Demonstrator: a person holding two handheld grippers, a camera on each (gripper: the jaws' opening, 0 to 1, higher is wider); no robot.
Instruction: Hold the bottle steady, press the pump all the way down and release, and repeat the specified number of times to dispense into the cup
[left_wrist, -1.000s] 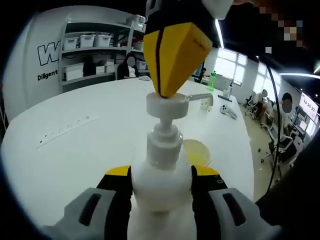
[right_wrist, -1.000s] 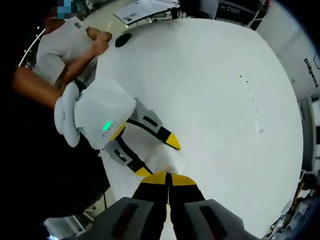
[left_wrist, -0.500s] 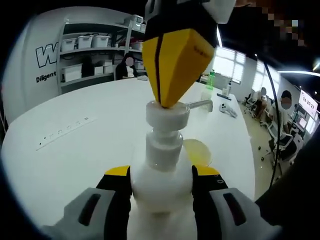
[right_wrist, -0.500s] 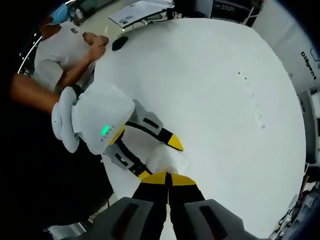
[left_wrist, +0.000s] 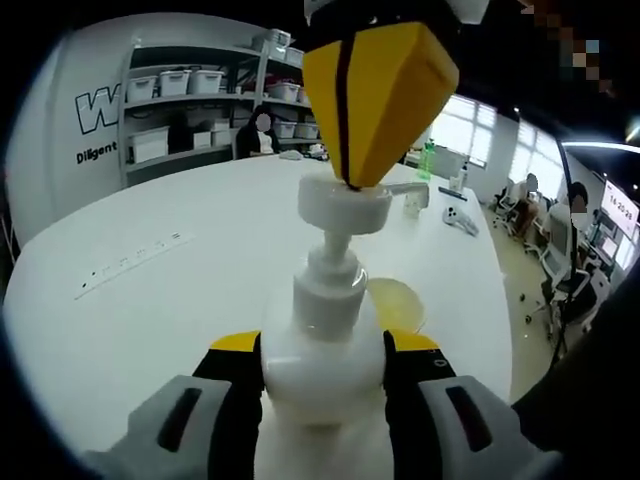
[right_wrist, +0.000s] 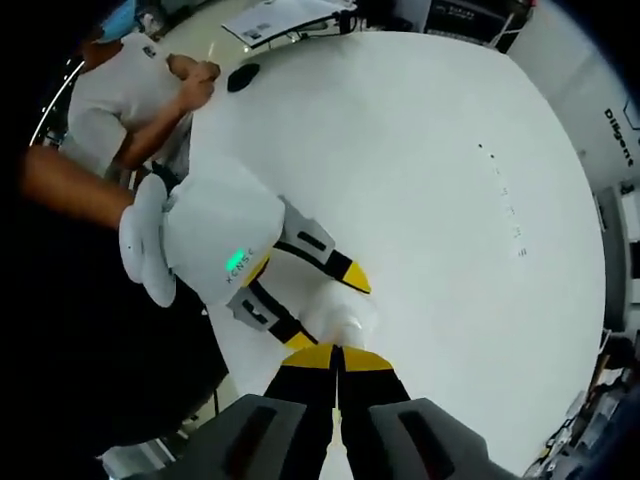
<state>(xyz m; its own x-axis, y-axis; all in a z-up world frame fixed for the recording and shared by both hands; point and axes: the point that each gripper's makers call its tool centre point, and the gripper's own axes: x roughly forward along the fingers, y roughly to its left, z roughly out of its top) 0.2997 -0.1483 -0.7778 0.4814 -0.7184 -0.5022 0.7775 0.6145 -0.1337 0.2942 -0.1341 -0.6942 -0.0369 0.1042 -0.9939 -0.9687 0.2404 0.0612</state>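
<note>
The right gripper (right_wrist: 336, 352) rises from the bottom edge with its yellow-tipped jaws pressed together over the white pump bottle (right_wrist: 338, 312). The left gripper (right_wrist: 320, 305) comes in from the left, its jaws on either side of the bottle. Everything sits above a round white table (right_wrist: 430, 180). A person in a white shirt (right_wrist: 120, 95) stands at the table's far edge.

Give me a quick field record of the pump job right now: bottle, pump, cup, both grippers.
bottle: white bottle, upright on white table
pump: pump head raised, stem exposed
cup: yellowish cup behind the bottle, under the spout side
left gripper: left gripper clamps the bottle body
right gripper: right gripper, jaws together, tip on the pump head
</note>
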